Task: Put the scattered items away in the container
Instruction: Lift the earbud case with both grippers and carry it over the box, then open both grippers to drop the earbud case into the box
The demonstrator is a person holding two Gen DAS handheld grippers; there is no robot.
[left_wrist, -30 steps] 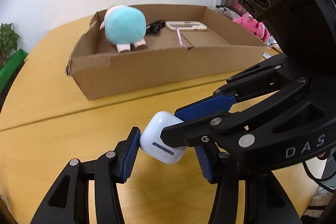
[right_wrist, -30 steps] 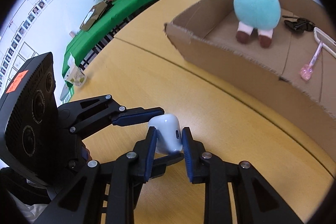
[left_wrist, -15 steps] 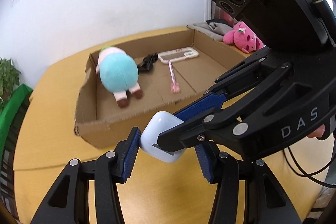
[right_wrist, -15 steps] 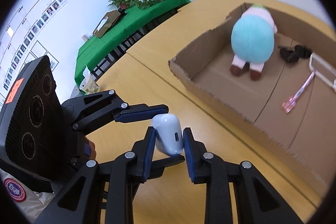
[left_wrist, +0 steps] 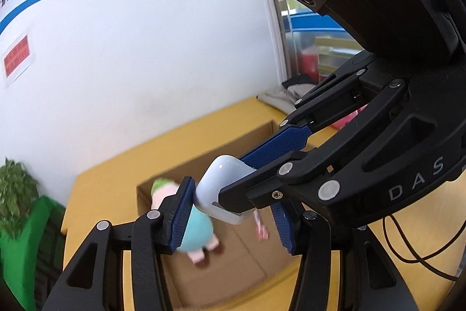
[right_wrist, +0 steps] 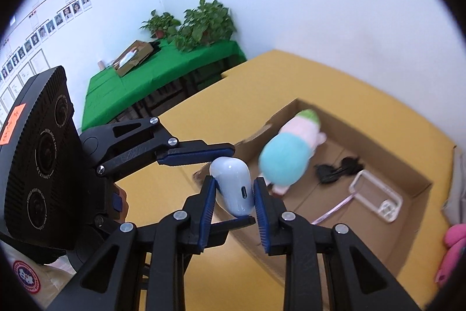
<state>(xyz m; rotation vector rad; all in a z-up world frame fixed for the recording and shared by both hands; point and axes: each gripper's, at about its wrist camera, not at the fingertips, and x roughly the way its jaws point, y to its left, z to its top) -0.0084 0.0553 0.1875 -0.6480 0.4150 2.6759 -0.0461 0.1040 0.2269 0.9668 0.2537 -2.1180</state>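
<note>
A white earbud case (left_wrist: 217, 185) (right_wrist: 233, 188) hangs in the air above the near end of the cardboard box (right_wrist: 378, 145) (left_wrist: 256, 130). My right gripper (right_wrist: 234, 182) is shut on its two flat sides. My left gripper (left_wrist: 233, 203) is shut on it end to end, one blue pad on the top and one under the bottom. The two grippers cross at the case. In the box lie a teal and pink plush toy (right_wrist: 285, 162) (left_wrist: 195, 232), a black clip-like item (right_wrist: 337, 168), a clear phone case (right_wrist: 378, 197) and a pink pen (right_wrist: 335, 209).
The box sits on a yellow wooden table (right_wrist: 364, 95). A pink plush (right_wrist: 454, 247) lies beyond the box's right end. A green-covered side table (right_wrist: 163, 77) with potted plants (right_wrist: 204, 22) stands by the white wall. A black cable (left_wrist: 407, 249) runs over the table at right.
Both grippers have risen together with the earbud case, from just above the table in front of the box to high over its near end. The views now look down into the box.
</note>
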